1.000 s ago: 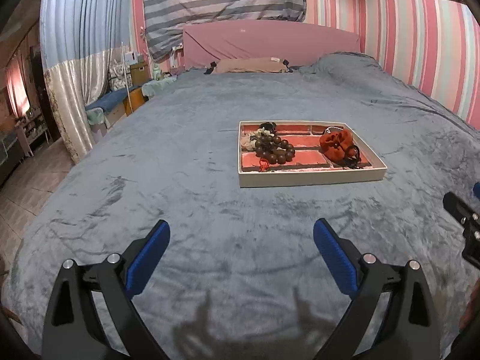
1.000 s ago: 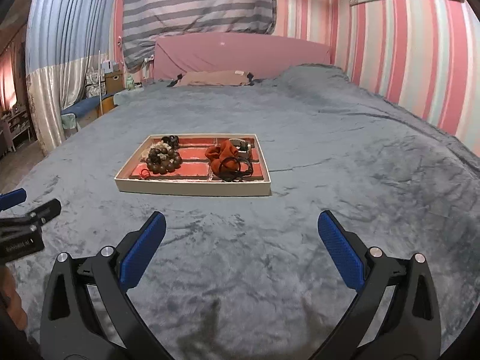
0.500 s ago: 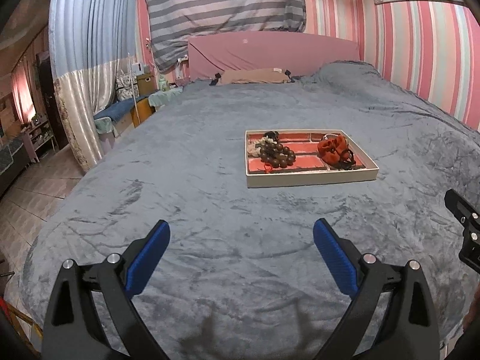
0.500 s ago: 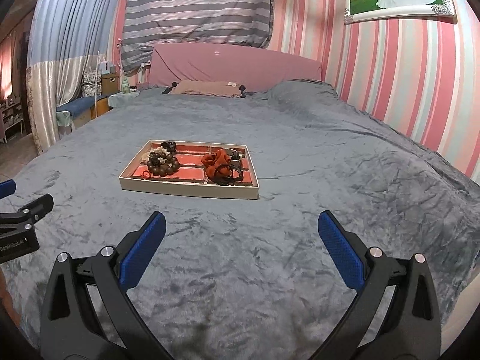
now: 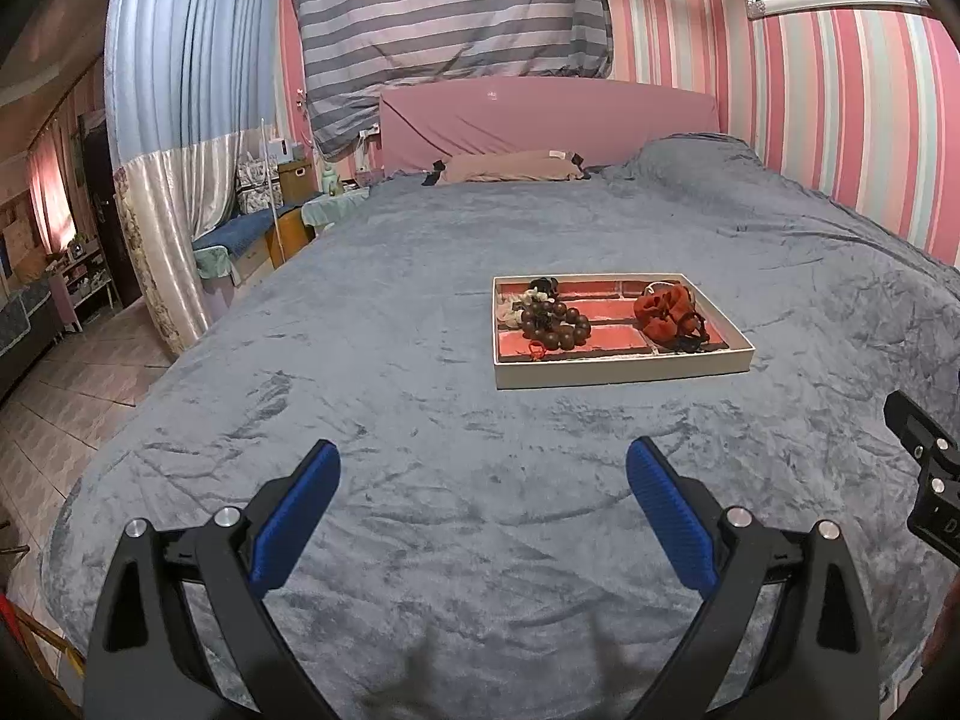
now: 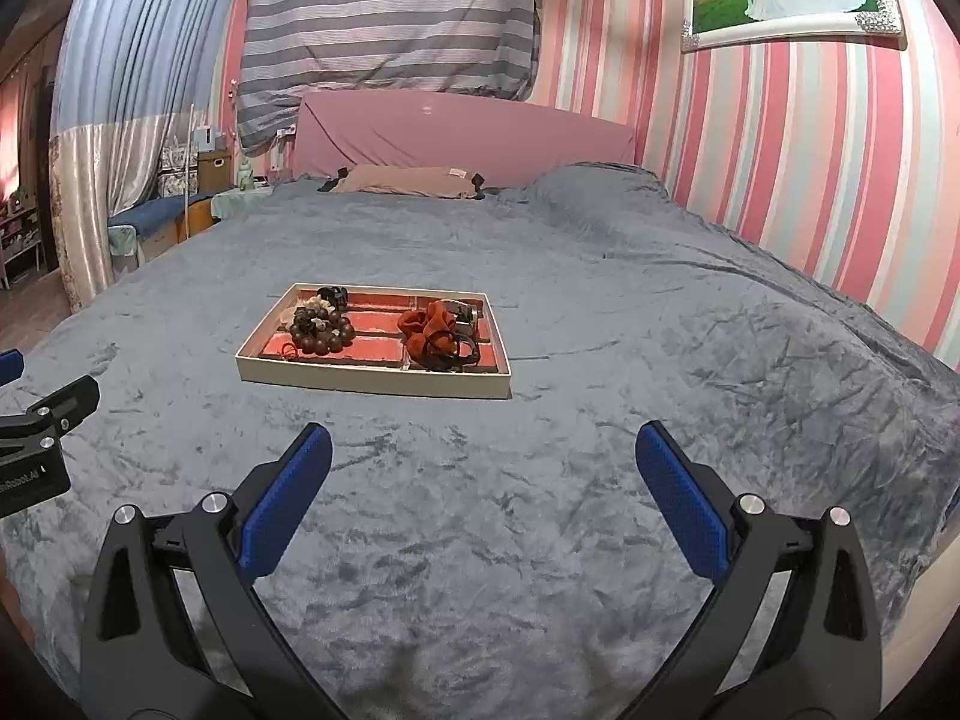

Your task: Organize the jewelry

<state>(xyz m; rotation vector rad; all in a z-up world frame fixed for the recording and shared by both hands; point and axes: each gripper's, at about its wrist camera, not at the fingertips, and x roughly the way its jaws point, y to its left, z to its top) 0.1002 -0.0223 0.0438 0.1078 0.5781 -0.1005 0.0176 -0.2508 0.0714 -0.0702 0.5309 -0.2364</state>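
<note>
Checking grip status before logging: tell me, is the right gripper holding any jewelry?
No, the right gripper is open and empty above the blanket, short of the tray.

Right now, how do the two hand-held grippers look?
Both look alike. The left hand-held gripper and the right hand-held gripper have black angular frames, silver screws and ribbed blue pads. No cables or sleeves show.

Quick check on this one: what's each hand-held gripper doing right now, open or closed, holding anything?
Left hand-held gripper: open, holding nothing, above the blanket.
Right hand-held gripper: open, holding nothing, short of the tray.
</note>
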